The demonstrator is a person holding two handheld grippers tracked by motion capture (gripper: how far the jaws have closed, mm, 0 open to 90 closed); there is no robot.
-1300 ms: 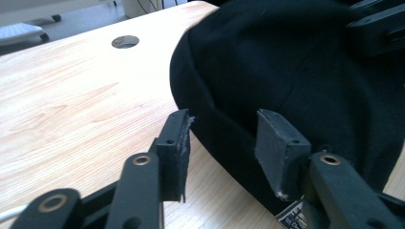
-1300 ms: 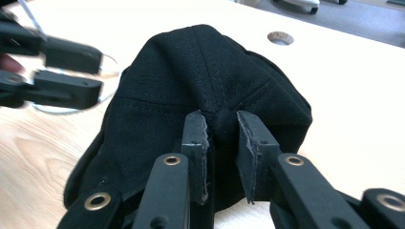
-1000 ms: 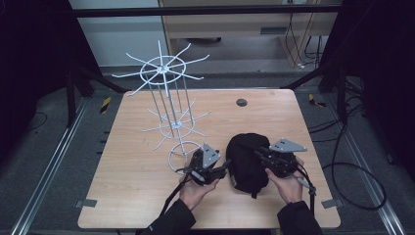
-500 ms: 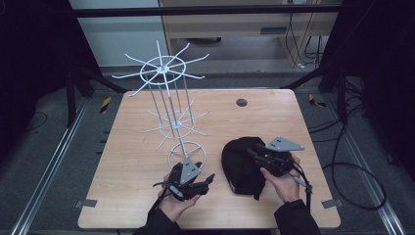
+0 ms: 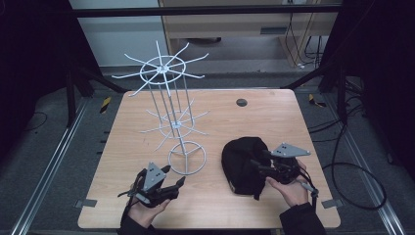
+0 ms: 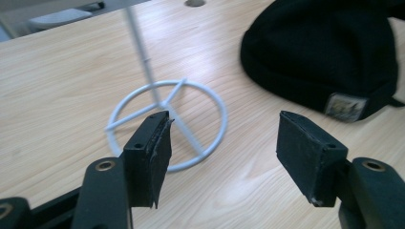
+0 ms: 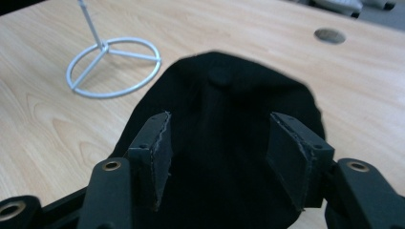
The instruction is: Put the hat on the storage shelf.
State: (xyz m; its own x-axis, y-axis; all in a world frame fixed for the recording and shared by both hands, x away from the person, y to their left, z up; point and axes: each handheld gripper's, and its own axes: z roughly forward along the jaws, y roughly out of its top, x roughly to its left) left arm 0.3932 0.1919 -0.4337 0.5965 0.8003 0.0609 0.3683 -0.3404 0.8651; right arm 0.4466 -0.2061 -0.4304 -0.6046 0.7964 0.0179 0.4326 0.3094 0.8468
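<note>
From the high view, a black cap (image 5: 243,164) lies on the right half of a pale wooden table (image 5: 274,122), its shape hard to read against its own darkness. The right gripper (image 5: 262,166) sits at its right edge, jaws just opened; whether they touch the fabric is unclear from here. The left gripper (image 5: 175,183) rests near the front edge, well apart from the cap, beside the ring base of a white wire rack (image 5: 171,117). Dark floor and black frame rails surround the table. In the left gripper view, the jaws have just spread wide with nothing between them; the rack's upper part is cut off. In the right gripper view, the parted jaws hover over the cap's crown (image 7: 224,138), not pinching it.
</note>
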